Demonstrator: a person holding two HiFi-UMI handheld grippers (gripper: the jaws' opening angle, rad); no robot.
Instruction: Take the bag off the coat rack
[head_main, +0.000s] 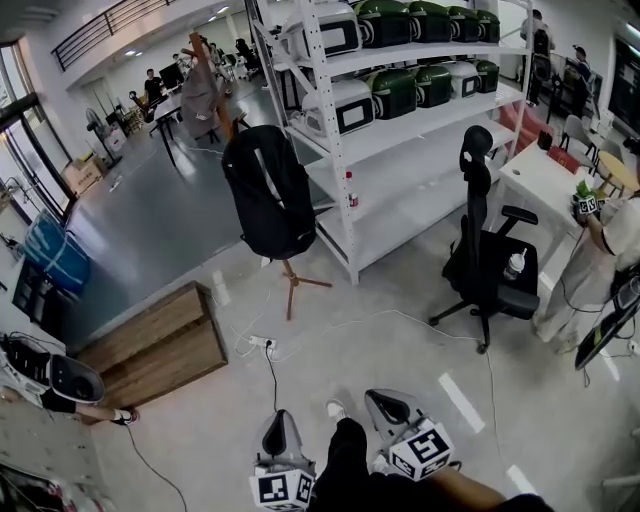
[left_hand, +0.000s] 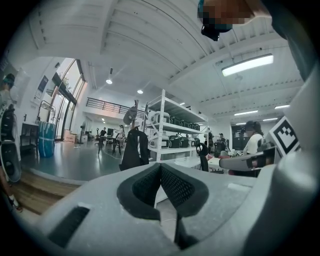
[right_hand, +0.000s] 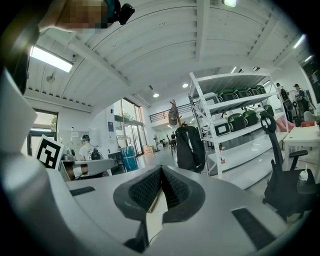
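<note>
A black backpack (head_main: 268, 192) hangs on a wooden coat rack (head_main: 293, 281) in the middle of the floor, a few steps ahead of me. A grey cap (head_main: 199, 100) hangs from the rack's top. The left gripper view shows the bag (left_hand: 134, 149) far off, and the right gripper view shows the bag (right_hand: 190, 148) too. My left gripper (head_main: 281, 432) and right gripper (head_main: 389, 407) are low at the front, both shut and empty, well short of the bag.
White shelving (head_main: 400, 110) with green and white machines stands right of the rack. A black office chair (head_main: 487, 262) and a white table (head_main: 545, 185) lie further right. A wooden platform (head_main: 155, 345) is at left; a power strip and cables (head_main: 262, 345) lie on the floor. People stand around.
</note>
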